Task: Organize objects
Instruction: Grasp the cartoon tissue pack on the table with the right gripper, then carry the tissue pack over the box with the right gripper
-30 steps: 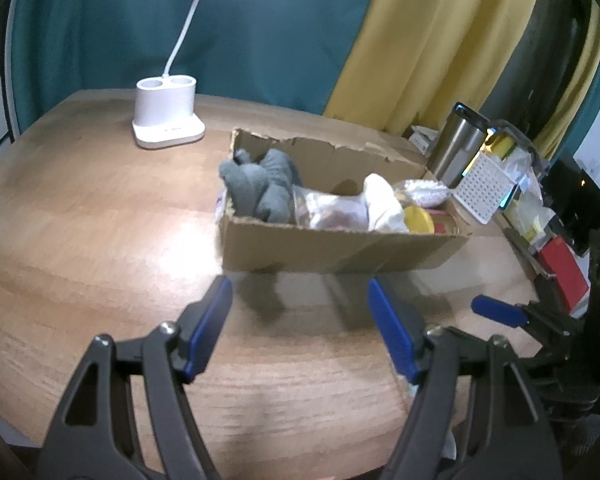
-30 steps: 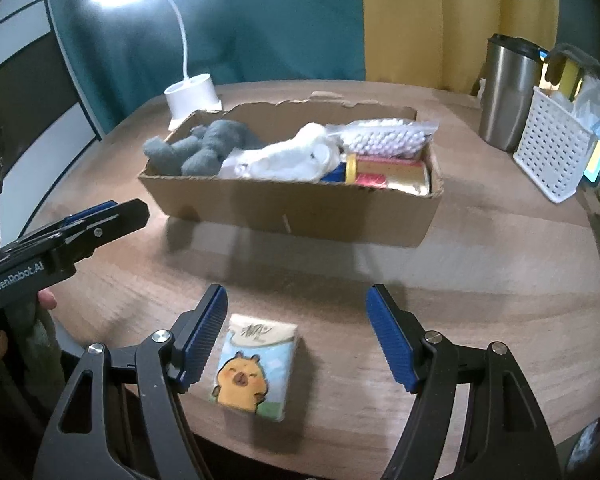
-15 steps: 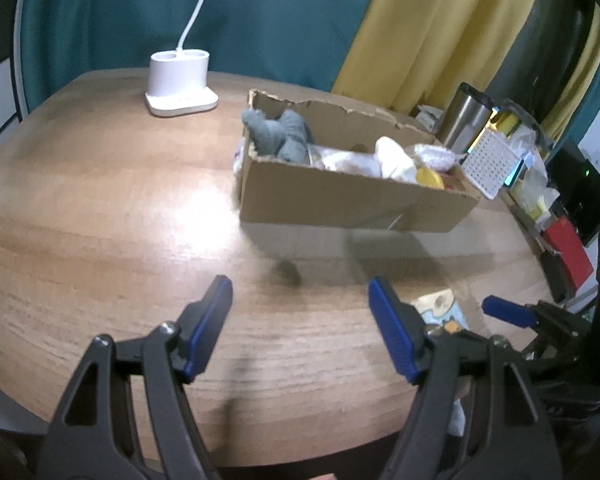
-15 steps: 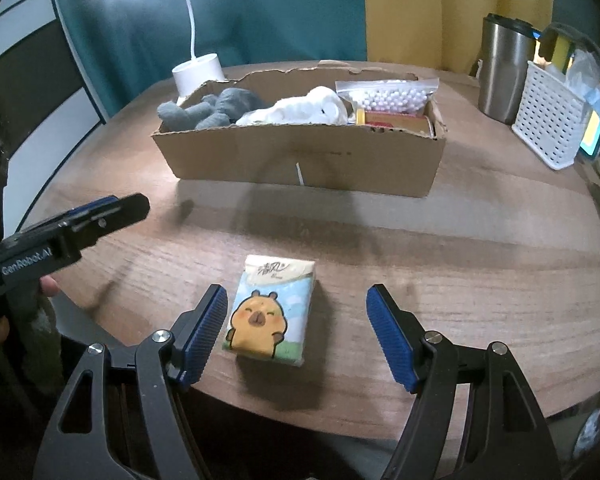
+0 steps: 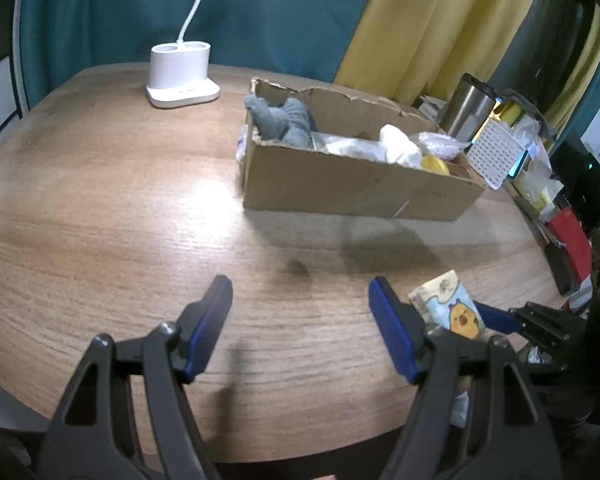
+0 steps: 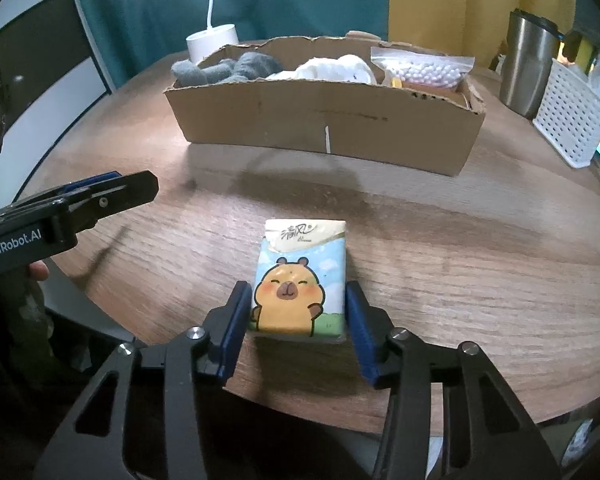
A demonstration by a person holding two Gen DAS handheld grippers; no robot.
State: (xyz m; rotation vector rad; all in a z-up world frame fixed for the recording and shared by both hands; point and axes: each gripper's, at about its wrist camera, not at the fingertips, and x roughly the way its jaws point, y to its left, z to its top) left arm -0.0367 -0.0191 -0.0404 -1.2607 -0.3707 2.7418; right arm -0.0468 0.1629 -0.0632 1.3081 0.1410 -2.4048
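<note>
Our tissue pack (image 6: 300, 280) lies flat near the front edge of the wooden table (image 6: 460, 248), well short of the cardboard box (image 6: 324, 120) that holds the grey cloth (image 6: 228, 68). Our right gripper (image 6: 298, 312) reaches in low from the table edge, blue fingers (image 6: 240, 312) closed against the pack's two sides. Our left gripper (image 5: 300, 316) hovers beside it, pads spread wide and holding nothing.
</note>
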